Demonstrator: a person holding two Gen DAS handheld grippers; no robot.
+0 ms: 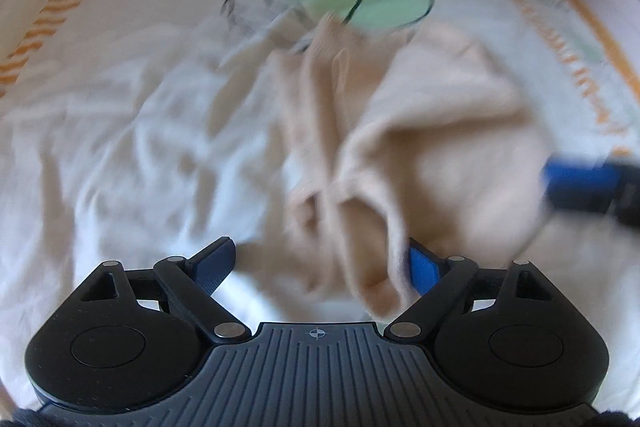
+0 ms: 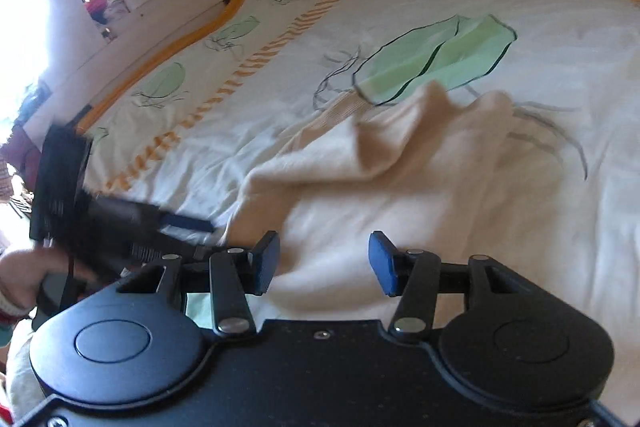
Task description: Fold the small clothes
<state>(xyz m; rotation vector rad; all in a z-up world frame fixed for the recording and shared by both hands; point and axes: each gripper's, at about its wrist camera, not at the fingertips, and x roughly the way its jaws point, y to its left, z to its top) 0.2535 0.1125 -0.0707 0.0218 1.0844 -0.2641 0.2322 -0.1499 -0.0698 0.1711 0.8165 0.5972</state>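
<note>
A small beige garment (image 1: 420, 155) lies crumpled on a white bedspread (image 1: 120, 147); the left wrist view is blurred by motion. My left gripper (image 1: 320, 263) is open, its blue pads wide apart, with a fold of the garment draped against the right pad (image 1: 424, 267). My right gripper (image 2: 322, 263) is open just above the near edge of the same garment (image 2: 400, 179), nothing between its pads. The right gripper's blue finger shows at the right edge of the left wrist view (image 1: 580, 183). The left gripper appears dark at the left of the right wrist view (image 2: 120, 227).
The bedspread (image 2: 280, 67) carries green leaf prints (image 2: 436, 59) and orange stripes. Its orange edge (image 2: 168, 47) runs along a white wall with a cabinet at the back left. A hand (image 2: 24, 279) holds the left gripper.
</note>
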